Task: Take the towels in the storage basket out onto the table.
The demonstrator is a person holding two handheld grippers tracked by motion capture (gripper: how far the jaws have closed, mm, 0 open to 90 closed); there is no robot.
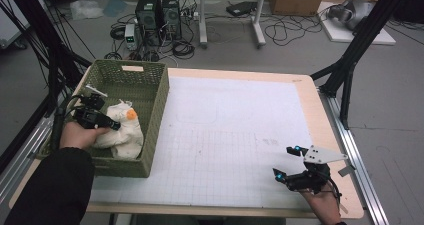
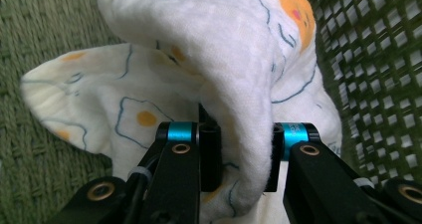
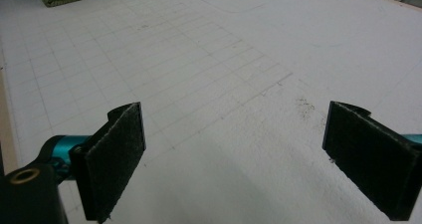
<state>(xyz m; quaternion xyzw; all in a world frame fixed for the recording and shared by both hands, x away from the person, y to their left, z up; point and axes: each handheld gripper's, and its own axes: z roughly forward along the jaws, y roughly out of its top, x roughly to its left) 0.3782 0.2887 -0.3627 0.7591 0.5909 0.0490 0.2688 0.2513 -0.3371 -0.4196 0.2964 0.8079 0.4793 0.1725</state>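
A laboratory: computer towers and tangled cables on a grey floor, black frame struts, gridded tabletop.

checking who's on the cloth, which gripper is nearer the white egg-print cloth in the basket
Left. The left gripper has its fingers closed on a fold of the cloth inside the green basket; the right gripper hovers open, far across the white mat.

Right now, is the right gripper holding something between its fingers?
No, the right gripper has its fingers spread wide apart over the white mat, with nothing between them.
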